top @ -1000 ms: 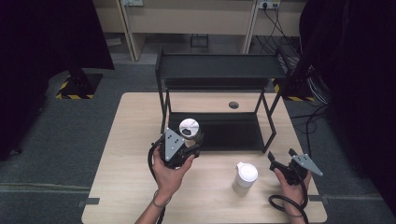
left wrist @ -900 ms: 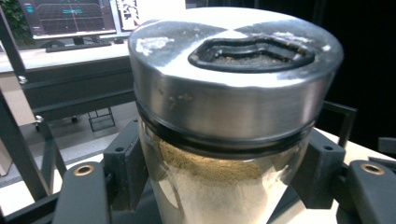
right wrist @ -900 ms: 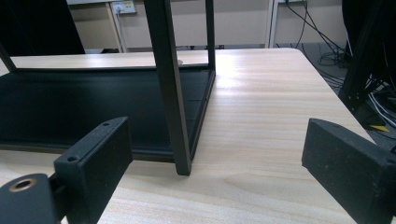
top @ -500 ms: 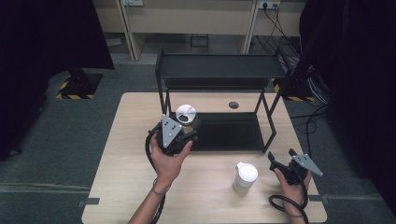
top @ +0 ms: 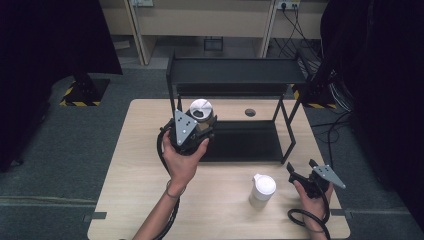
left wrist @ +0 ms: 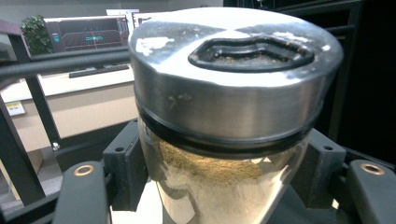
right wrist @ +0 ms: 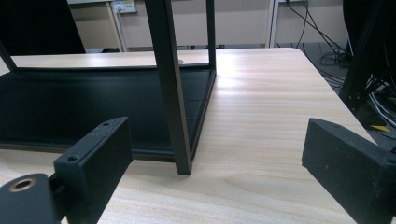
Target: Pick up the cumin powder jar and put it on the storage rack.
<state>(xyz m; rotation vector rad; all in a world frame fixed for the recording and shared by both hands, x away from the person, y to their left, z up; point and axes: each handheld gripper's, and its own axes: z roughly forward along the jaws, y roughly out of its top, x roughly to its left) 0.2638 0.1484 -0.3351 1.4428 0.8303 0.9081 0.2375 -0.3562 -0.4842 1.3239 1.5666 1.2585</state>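
Observation:
A glass jar (top: 201, 114) with a steel lid and tan powder inside is held up off the table at the left front of the black two-level shelf (top: 235, 75). My left gripper (top: 196, 131) is shut on the jar (left wrist: 224, 140), a black jaw pressing on each side of the glass. My right gripper (top: 300, 175) rests at the table's right front, jaws wide apart with nothing between them (right wrist: 219, 154), facing the shelf's front right leg (right wrist: 173, 93). A white lidded container (top: 262, 190) stands to the left of that gripper.
The shelf's lower tray (top: 245, 142) lies flat on the wooden table (top: 135, 170). A round cable hole (top: 250, 112) sits in the table behind it. Cables trail from both grippers. Dark floor surrounds the table.
My left gripper has lifted the jar and carried it a little farther away, toward the shelf. The right gripper and the white container have stayed put.

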